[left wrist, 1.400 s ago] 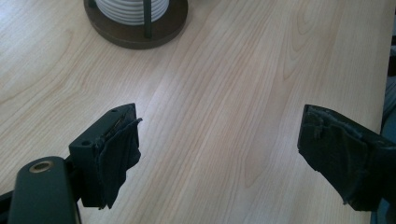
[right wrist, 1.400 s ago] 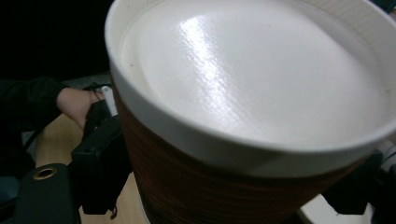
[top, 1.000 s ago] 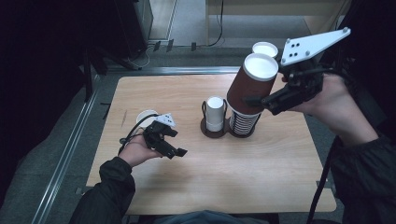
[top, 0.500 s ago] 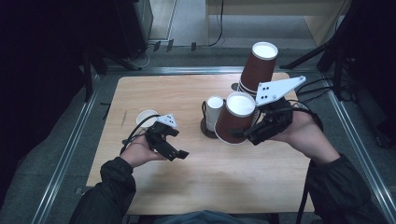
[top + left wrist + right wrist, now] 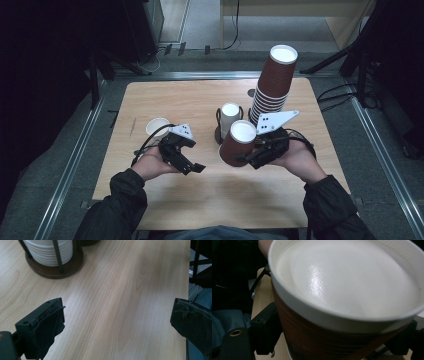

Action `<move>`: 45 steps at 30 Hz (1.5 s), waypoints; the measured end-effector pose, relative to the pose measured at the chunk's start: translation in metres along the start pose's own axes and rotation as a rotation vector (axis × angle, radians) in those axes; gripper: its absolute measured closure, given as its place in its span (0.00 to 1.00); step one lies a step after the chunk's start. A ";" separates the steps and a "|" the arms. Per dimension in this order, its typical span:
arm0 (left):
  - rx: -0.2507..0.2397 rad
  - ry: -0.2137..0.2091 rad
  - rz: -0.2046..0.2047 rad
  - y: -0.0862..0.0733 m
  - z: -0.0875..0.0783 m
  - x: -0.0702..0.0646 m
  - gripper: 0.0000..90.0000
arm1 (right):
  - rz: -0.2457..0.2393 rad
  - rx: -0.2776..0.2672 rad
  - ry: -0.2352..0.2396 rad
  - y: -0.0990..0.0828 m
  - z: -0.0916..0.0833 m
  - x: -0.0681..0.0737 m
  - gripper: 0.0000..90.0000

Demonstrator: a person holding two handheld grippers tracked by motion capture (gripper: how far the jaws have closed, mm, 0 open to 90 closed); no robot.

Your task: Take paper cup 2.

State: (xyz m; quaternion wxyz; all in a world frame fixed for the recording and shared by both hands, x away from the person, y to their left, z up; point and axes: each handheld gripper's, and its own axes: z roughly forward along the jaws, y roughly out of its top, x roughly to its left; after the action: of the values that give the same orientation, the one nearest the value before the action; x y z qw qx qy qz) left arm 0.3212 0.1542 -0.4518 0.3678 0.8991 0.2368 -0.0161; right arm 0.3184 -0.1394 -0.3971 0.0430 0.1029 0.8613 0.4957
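My right gripper (image 5: 250, 155) is shut on a brown ribbed paper cup (image 5: 237, 142) with a white inside. It holds the cup tilted, low over the table in front of the lid holder. In the right gripper view the cup (image 5: 344, 285) sits between the two black jaws of the right gripper (image 5: 334, 340), one on each side of its wall. A tall stack of the same brown cups (image 5: 272, 87) leans behind it. My left gripper (image 5: 187, 161) rests at the table's left; its jaws have just been opening and stand wide with nothing between them (image 5: 117, 312).
A dark round holder with wire posts (image 5: 220, 134) carries a stack of white lids (image 5: 230, 117), which the left gripper view shows as the lid stack (image 5: 47, 252). A white round cup or lid (image 5: 157, 126) lies by the left hand. The wooden table (image 5: 225, 200) ends near the person.
The right hand has come down and toward the person with the brown cup, from above the tall stack to low over the table. The left hand has stayed in place.
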 end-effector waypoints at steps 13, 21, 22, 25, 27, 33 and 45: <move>-0.019 -0.034 0.020 -0.002 0.003 0.001 0.00 | 0.067 -0.049 0.044 -0.033 0.041 -0.004 0.18; -0.028 -0.065 0.041 0.000 0.012 -0.005 0.00 | 0.093 -0.095 0.091 -0.042 0.056 -0.004 0.18; -0.026 -0.069 0.038 0.000 0.013 -0.004 0.00 | 0.099 -0.100 0.100 -0.043 0.058 -0.004 0.18; -0.018 -0.072 0.042 0.000 0.017 -0.004 0.00 | 0.105 -0.127 0.121 -0.045 0.065 -0.002 0.18; -0.023 -0.073 0.045 0.000 0.018 -0.004 0.00 | 0.104 -0.145 0.125 -0.045 0.067 -0.002 0.18; -0.035 -0.097 0.047 0.000 0.020 -0.004 0.00 | 0.124 -0.205 0.136 -0.045 0.067 -0.003 0.18; -0.053 -0.117 0.065 0.003 0.024 -0.008 0.00 | 0.173 -0.276 0.172 -0.045 0.071 -0.004 0.18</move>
State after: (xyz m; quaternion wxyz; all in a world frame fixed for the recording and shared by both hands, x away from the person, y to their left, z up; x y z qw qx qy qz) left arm 0.3192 0.1331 -0.4661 0.4051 0.8938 0.1859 -0.0505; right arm 0.3285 -0.1023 -0.4717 -0.0598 0.1272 0.7736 0.6179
